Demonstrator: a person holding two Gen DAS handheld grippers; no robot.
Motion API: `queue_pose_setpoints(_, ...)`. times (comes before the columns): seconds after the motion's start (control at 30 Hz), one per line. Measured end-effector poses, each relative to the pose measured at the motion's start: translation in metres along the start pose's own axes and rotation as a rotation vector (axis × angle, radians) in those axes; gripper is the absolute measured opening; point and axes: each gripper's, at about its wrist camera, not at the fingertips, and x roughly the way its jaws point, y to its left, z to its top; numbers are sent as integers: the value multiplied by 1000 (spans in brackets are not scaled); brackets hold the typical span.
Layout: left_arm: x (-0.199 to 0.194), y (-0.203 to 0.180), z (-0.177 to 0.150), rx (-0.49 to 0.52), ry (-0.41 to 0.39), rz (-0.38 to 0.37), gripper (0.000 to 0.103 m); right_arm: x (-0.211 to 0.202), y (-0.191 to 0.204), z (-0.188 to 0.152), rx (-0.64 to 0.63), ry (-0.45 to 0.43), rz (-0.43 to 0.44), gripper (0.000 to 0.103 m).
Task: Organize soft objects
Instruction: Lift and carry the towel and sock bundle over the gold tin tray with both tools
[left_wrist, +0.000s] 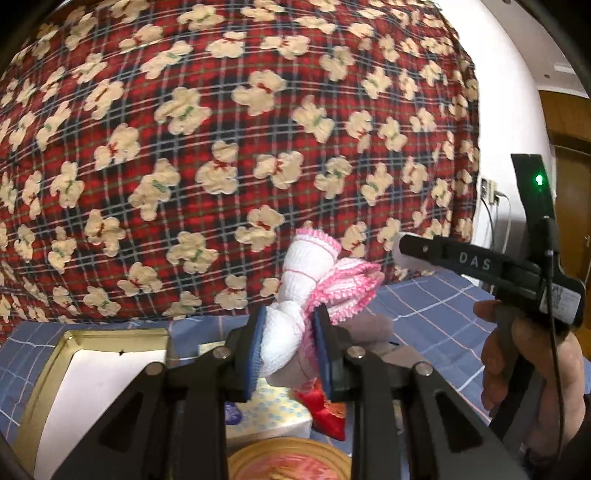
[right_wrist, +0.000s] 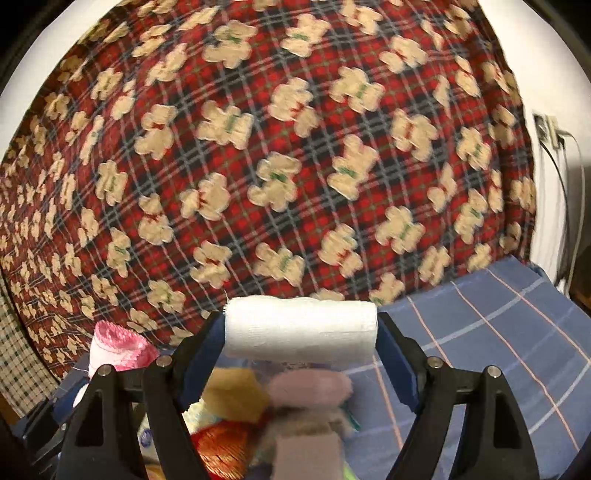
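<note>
The white and pink frilled cloth bundle (left_wrist: 314, 295) is being held at lower centre by the left gripper (left_wrist: 289, 350), closed on its knotted middle; squeezing should be kept light so nothing is pulled loose. The white gauze roll (right_wrist: 301, 330) is being spanned end to end by the right gripper (right_wrist: 301, 354), above the blue checked bed sheet (right_wrist: 498, 332)
</note>
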Motion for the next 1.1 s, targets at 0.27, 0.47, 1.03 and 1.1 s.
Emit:
queue_pose_setpoints(0.27, -4, 9, 0, 3, -23, 61, 24, 9, 3, -6, 11, -8, -2, 82)
queue_pose_setpoints(0.47, -9, 17, 1, -11, -42, 85, 24, 8, 12, -6, 1, -24, 6, 82)
queue_pose_setpoints(1.03, -24, 72, 8, -144, -101, 280, 24, 20, 71, 0, -68, -76, 121, 82)
queue_pose_setpoints(1.1, -26, 82, 8, -167, -104, 311, 24, 21, 82, 0, -85, -84, 144, 82)
